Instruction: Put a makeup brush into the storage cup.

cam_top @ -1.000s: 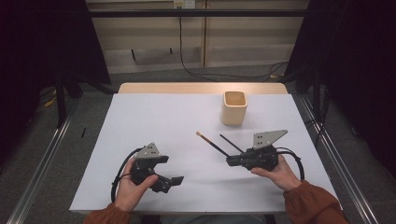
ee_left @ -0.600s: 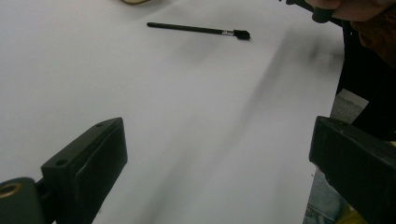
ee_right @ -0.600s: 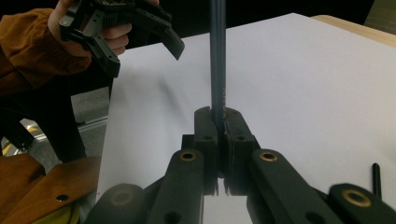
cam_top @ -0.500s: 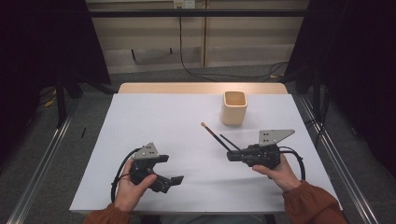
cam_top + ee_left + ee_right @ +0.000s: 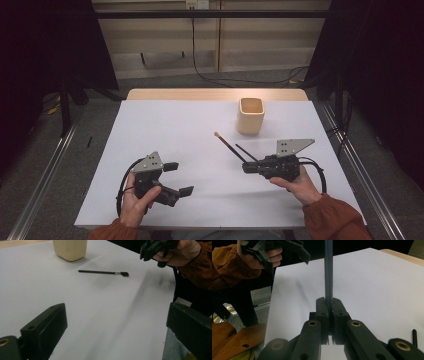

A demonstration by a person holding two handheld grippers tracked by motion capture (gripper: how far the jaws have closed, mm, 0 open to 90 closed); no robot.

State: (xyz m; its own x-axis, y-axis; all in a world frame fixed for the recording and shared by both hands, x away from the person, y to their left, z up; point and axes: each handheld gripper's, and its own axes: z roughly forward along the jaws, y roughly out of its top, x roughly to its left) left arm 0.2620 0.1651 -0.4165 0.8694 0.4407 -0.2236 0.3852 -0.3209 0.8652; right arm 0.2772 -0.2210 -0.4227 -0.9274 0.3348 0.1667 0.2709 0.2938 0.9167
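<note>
We show the carrying step: the right gripper, held above the white table, has its jaws clamped on one end of a thin dark stick with a light tip, perhaps a make-up brush or pencil. The stick is lifted clear of the table and slants up and away toward the cream square cup, its tip near the cup but short of it and not over the opening. In the right gripper view the dark shaft rises straight out of the closed jaws. A second dark stick lies flat on the table just beside the cup. The left gripper rests low at the near left, jaws apart and empty. We judge that the next move calls for raising the tip above the cup's rim, tilting the stick toward upright, and releasing it inside. We can read no brand, label or writing anywhere.
</note>
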